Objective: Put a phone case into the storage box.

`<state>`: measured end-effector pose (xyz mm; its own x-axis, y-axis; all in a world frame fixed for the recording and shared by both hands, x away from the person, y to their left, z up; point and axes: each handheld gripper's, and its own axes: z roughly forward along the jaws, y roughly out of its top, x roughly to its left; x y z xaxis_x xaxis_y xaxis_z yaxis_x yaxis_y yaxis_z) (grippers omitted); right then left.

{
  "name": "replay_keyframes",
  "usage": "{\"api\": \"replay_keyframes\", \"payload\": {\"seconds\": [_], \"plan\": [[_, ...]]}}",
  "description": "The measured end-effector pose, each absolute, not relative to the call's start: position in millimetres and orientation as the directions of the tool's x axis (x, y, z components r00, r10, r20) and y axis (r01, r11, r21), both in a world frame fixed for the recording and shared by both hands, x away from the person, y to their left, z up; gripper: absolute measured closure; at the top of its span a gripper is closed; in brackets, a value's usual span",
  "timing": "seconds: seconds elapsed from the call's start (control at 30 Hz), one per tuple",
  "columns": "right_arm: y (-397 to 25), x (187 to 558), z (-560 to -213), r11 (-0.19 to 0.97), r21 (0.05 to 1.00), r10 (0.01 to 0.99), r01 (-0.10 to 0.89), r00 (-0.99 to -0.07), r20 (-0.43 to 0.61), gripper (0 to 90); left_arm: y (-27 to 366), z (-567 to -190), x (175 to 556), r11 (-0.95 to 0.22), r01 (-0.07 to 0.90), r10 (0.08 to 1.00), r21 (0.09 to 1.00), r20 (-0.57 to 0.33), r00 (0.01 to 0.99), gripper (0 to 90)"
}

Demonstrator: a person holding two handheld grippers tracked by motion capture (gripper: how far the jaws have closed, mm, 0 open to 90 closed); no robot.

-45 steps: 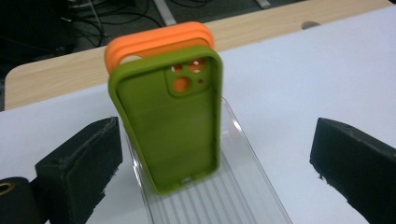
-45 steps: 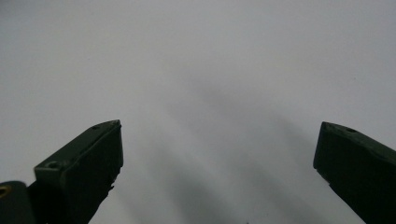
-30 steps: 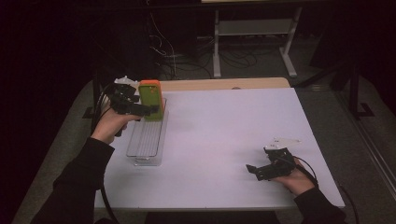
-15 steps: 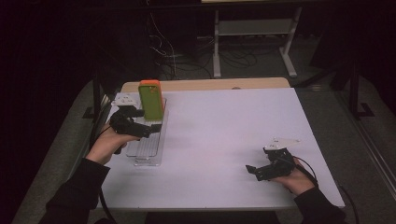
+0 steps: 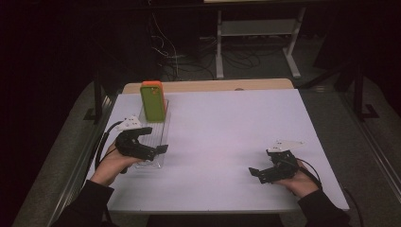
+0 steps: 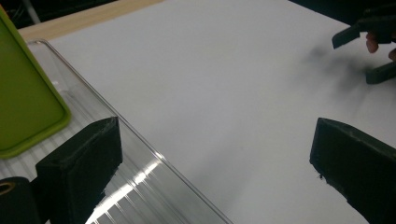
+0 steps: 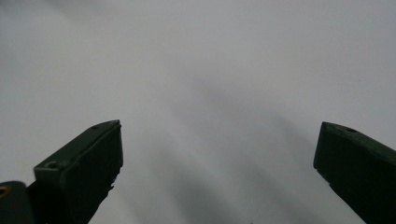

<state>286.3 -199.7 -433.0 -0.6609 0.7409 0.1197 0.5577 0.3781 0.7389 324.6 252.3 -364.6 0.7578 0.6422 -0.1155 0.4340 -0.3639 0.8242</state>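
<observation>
A green case with an orange edge (image 5: 152,101) stands tilted at the far end of a clear ribbed plastic tray (image 5: 160,133) on the left of the white table. My left gripper (image 5: 156,140) hovers open over the tray's near end, well short of the case. In the left gripper view the green case (image 6: 23,93) is at the left. The tray's clear rim (image 6: 144,149) runs past the left jaw of my left gripper (image 6: 217,140), whose jaws stand wide apart with nothing between them. My right gripper (image 5: 261,162) rests open near the front right; my right gripper (image 7: 219,135) faces bare tabletop.
The white tabletop (image 5: 227,127) stretches between the two hands. A wooden strip (image 5: 208,86) runs along its far edge. Beyond it, in the dark, stand a metal stand (image 5: 255,33) and loose cables. The other hand's gripper (image 6: 373,46) shows far off in the left gripper view.
My left gripper has drawn back along the tray from the green case toward the near end. The case stays at the tray's far end. The right gripper has not moved.
</observation>
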Motion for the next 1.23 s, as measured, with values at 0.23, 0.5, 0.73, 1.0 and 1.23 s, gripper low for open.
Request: {"api": "replay_keyframes", "payload": {"seconds": [0.23, 0.5, 0.73, 1.0, 1.23], "plan": [[-198.4, 286.6, -432.5, 0.4, 0.737, 0.733, 0.545, -0.673, 0.101, 0.7, 247.1, -380.5, 312.1, -0.389, 0.419, 0.621, 0.821, -0.102, 0.777, 1.7], [-198.4, 287.1, -432.1, 0.394, 0.742, 0.732, 0.542, -0.673, 0.103, 0.7, 246.1, -393.7, 301.8, -0.391, 0.403, 0.616, 0.827, -0.09, 0.782, 1.7], [-198.6, 287.4, -431.9, 0.392, 0.741, 0.733, 0.545, -0.672, 0.106, 0.8, 243.8, -399.4, 295.7, -0.392, 0.39, 0.606, 0.833, -0.084, 0.791, 1.7], [-198.8, 287.3, -431.7, 0.391, 0.74, 0.732, 0.547, -0.672, 0.11, 0.7, 245.4, -399.9, 296.6, -0.394, 0.376, 0.606, 0.839, -0.071, 0.793, 1.7], [-200.1, 286.7, -430.4, 0.391, 0.747, 0.729, 0.538, -0.676, 0.105, 0.7, 244.8, -398.7, 296.2, -0.39, 0.375, 0.604, 0.841, -0.074, 0.794, 1.7]]}}
